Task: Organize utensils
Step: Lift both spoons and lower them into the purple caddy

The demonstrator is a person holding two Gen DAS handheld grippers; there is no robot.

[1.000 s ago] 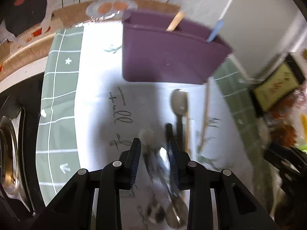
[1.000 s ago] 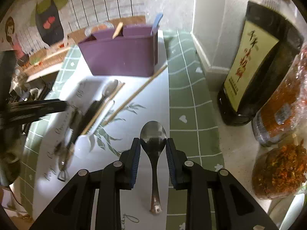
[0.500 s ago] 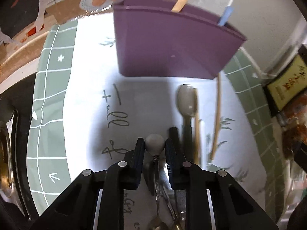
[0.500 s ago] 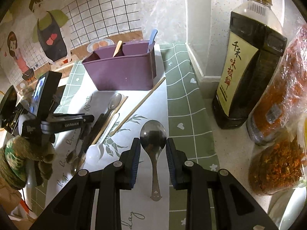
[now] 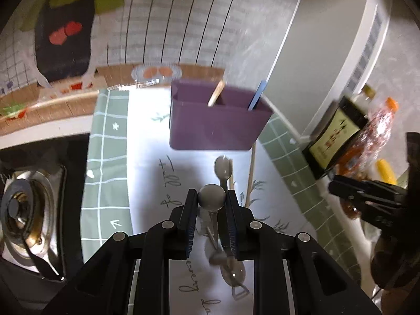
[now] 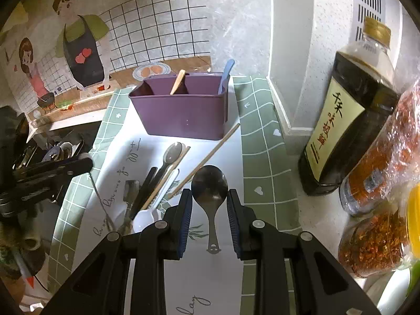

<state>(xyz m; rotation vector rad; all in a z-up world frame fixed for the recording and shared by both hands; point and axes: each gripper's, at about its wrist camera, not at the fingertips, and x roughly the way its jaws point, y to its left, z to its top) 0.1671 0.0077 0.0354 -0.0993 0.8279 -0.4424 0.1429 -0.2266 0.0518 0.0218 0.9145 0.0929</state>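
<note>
My left gripper (image 5: 211, 199) is shut on a small metal spoon (image 5: 212, 197), held by its bowl and lifted above the mat. My right gripper (image 6: 209, 200) is shut on a large metal spoon (image 6: 209, 183), also held by the bowl, handle hanging down. A purple utensil caddy (image 6: 183, 110) stands ahead at the back of the white mat; it also shows in the left wrist view (image 5: 218, 123). It holds a wooden stick (image 6: 178, 82) and a blue handle (image 6: 225, 74). More spoons, chopsticks and a white spoon (image 6: 155, 181) lie loose on the mat.
A dark sauce bottle (image 6: 349, 120) and jars of red chilli (image 6: 380, 168) crowd the right side. A gas burner (image 5: 23, 204) is at the left. A wall corner (image 6: 283, 52) rises behind the caddy. A single chopstick (image 6: 207, 157) lies diagonally by the caddy.
My left gripper closed on the small spoon and lifted it off the pile. My right gripper rose, holding its large spoon throughout.
</note>
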